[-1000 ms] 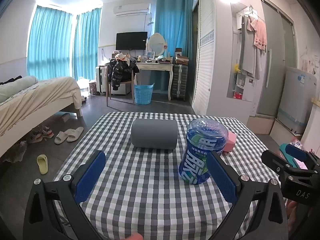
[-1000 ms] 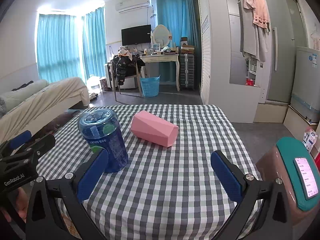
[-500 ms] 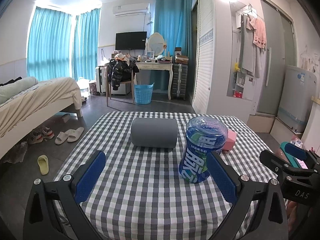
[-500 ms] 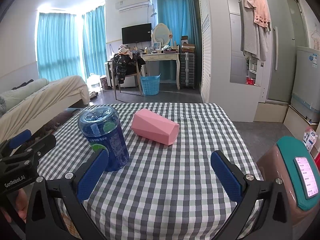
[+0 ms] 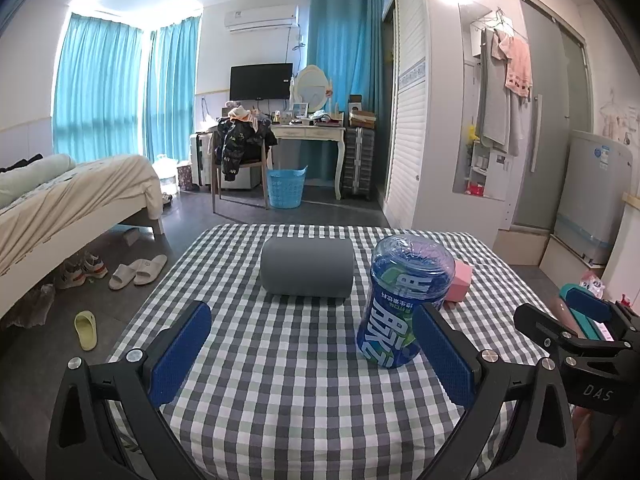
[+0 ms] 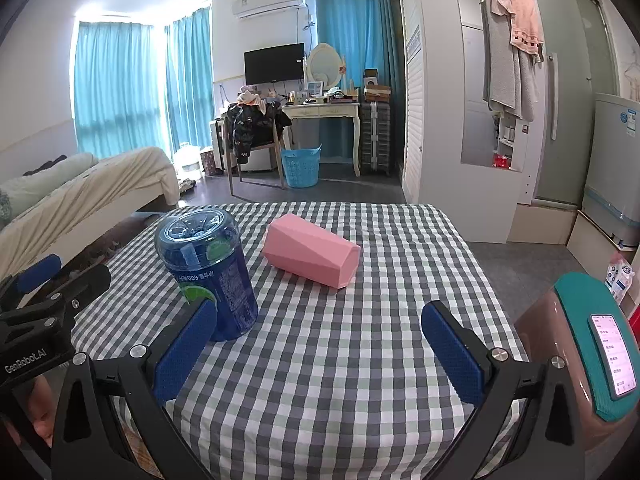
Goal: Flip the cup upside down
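Blue-padded, the left gripper [image 5: 310, 354] and right gripper [image 6: 318, 350] both hang spread wide and empty, hardly shifted from a second ago, so no flip has begun. The grey cylindrical cup [image 5: 307, 268] and pink faceted cup [image 6: 312, 257] lie sideways mid-table on the checked tablecloth [image 6: 340, 380], beside the blue plastic bottle-cup [image 6: 208, 272], which stands inverted.

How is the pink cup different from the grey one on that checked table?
The pink cup has flat, angled facets; the grey cup is smooth and round. In the left wrist view the grey cup shows in full, while the pink one is mostly hidden behind the blue bottle. Both lie on their sides, untouched.
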`<action>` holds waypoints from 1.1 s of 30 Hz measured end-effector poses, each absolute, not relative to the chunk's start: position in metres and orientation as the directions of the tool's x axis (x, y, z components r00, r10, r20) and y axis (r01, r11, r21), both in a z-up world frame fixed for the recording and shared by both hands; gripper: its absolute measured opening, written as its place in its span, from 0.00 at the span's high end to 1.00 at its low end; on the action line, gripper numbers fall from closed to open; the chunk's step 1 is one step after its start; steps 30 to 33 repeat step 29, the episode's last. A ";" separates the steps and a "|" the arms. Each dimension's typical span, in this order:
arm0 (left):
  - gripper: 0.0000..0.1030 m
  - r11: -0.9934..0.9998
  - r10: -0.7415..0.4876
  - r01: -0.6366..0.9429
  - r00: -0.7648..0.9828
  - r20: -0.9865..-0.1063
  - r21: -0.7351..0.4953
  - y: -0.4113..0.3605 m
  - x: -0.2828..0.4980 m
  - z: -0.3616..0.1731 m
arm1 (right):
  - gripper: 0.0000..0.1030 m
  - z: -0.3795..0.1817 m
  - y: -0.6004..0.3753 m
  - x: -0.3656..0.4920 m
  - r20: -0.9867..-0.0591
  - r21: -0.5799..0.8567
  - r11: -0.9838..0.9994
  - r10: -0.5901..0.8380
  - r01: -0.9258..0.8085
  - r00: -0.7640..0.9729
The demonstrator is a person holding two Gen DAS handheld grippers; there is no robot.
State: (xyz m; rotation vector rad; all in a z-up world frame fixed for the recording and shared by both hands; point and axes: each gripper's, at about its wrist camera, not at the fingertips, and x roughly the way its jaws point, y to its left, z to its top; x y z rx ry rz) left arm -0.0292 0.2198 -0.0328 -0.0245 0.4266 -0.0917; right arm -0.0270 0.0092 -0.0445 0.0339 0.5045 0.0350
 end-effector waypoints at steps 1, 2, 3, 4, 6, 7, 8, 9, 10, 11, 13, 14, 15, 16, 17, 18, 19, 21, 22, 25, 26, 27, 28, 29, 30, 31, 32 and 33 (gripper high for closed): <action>0.00 0.996 -0.093 0.083 0.906 -0.412 -0.042 0.220 -0.029 -0.033 | 0.00 -0.044 0.009 -0.027 -0.482 0.041 0.999 0.041 -0.024 0.875; 0.00 0.996 -0.094 0.083 0.906 -0.412 -0.043 0.220 -0.029 -0.033 | 0.00 -0.044 0.009 -0.027 -0.482 0.040 0.999 0.040 -0.024 0.875; 0.00 0.996 -0.094 0.083 0.906 -0.412 -0.043 0.220 -0.029 -0.033 | 0.00 -0.045 0.009 -0.027 -0.482 0.039 0.999 0.041 -0.025 0.875; 0.00 0.996 -0.093 0.083 0.906 -0.413 -0.042 0.220 -0.029 -0.033 | 0.00 -0.045 0.009 -0.027 -0.483 0.037 0.999 0.039 -0.024 0.875; 0.00 0.996 -0.093 0.083 0.907 -0.412 -0.042 0.220 -0.030 -0.033 | 0.00 -0.046 0.009 -0.026 -0.483 0.036 0.999 0.036 -0.021 0.875; 0.00 0.996 -0.093 0.083 0.906 -0.413 -0.042 0.220 -0.029 -0.033 | 0.00 -0.046 0.009 -0.026 -0.484 0.036 0.999 0.037 -0.022 0.874; 0.00 0.996 -0.093 0.083 0.906 -0.413 -0.042 0.220 -0.029 -0.033 | 0.00 -0.046 0.009 -0.026 -0.485 0.036 0.999 0.036 -0.021 0.874; 0.00 0.996 -0.093 0.083 0.906 -0.413 -0.043 0.220 -0.030 -0.033 | 0.00 -0.046 0.009 -0.025 -0.484 0.036 0.999 0.035 -0.021 0.874; 0.00 0.996 -0.093 0.083 0.906 -0.413 -0.042 0.220 -0.029 -0.033 | 0.00 -0.045 0.009 -0.025 -0.485 0.036 0.999 0.036 -0.021 0.874; 0.00 0.996 -0.092 0.082 0.906 -0.413 -0.042 0.220 -0.029 -0.033 | 0.00 -0.045 0.009 -0.025 -0.486 0.036 0.999 0.037 -0.022 0.873; 0.00 0.996 -0.091 0.081 0.906 -0.413 -0.042 0.220 -0.029 -0.033 | 0.00 -0.046 0.009 -0.025 -0.487 0.035 0.999 0.036 -0.022 0.873; 0.00 0.996 -0.091 0.081 0.905 -0.415 -0.043 0.220 -0.029 -0.033 | 0.00 -0.046 0.009 -0.025 -0.487 0.035 0.999 0.037 -0.023 0.873; 0.00 0.996 -0.091 0.080 0.905 -0.416 -0.043 0.220 -0.029 -0.032 | 0.00 -0.046 0.009 -0.025 -0.487 0.036 0.999 0.038 -0.023 0.873; 0.00 0.996 -0.091 0.080 0.905 -0.415 -0.043 0.220 -0.029 -0.032 | 0.00 -0.046 0.009 -0.024 -0.487 0.036 0.999 0.037 -0.022 0.872; 0.00 0.996 -0.090 0.080 0.905 -0.415 -0.041 0.220 -0.029 -0.032 | 0.00 -0.046 0.009 -0.024 -0.488 0.036 0.999 0.037 -0.023 0.872; 0.00 0.996 -0.090 0.080 0.906 -0.415 -0.040 0.220 -0.028 -0.032 | 0.00 -0.047 0.009 -0.024 -0.489 0.036 0.999 0.037 -0.023 0.872; 0.00 0.996 -0.090 0.080 0.905 -0.415 -0.040 0.220 -0.028 -0.032 | 0.00 -0.046 0.010 -0.024 -0.490 0.036 0.999 0.037 -0.022 0.871; 0.00 0.996 -0.090 0.080 0.906 -0.415 -0.040 0.220 -0.028 -0.032 | 0.00 -0.048 0.010 -0.024 -0.493 0.036 0.999 0.037 -0.022 0.869; 0.00 0.996 -0.088 0.080 0.906 -0.415 -0.038 0.220 -0.029 -0.032 | 0.00 -0.049 0.011 -0.024 -0.495 0.036 0.999 0.036 -0.021 0.868; 0.00 0.997 -0.083 0.075 0.906 -0.415 -0.038 0.224 -0.029 -0.033 | 0.00 -0.050 0.011 -0.024 -0.498 0.036 0.999 0.035 -0.020 0.866; 0.00 0.997 -0.082 0.073 0.907 -0.413 -0.038 0.225 -0.030 -0.033 | 0.00 -0.049 0.011 -0.024 -0.497 0.036 0.999 0.035 -0.019 0.867; 0.00 0.997 -0.080 0.071 0.908 -0.411 -0.036 0.225 -0.030 -0.033 | 0.00 -0.050 0.011 -0.024 -0.497 0.036 0.999 0.034 -0.019 0.867; 0.00 0.997 -0.074 0.067 0.910 -0.408 -0.033 0.225 -0.031 -0.034 | 0.00 -0.050 0.011 -0.024 -0.498 0.036 0.999 0.035 -0.019 0.867; 0.00 0.997 -0.073 0.065 0.910 -0.408 -0.032 0.225 -0.031 -0.034 | 0.00 -0.050 0.011 -0.024 -0.498 0.036 0.999 0.035 -0.019 0.866; 0.00 0.997 -0.073 0.065 0.910 -0.408 -0.032 0.225 -0.031 -0.034 | 0.00 -0.050 0.011 -0.024 -0.498 0.036 0.999 0.035 -0.019 0.866; 0.00 0.997 -0.073 0.065 0.910 -0.408 -0.032 0.225 -0.031 -0.034 | 0.00 -0.050 0.011 -0.024 -0.498 0.036 0.999 0.035 -0.019 0.866; 0.00 0.997 -0.073 0.065 0.910 -0.408 -0.032 0.225 -0.031 -0.034 | 0.00 -0.050 0.011 -0.024 -0.498 0.036 0.999 0.035 -0.019 0.866; 0.00 0.997 -0.073 0.065 0.910 -0.408 -0.032 0.225 -0.031 -0.034 | 0.00 -0.050 0.011 -0.024 -0.498 0.036 0.999 0.035 -0.019 0.866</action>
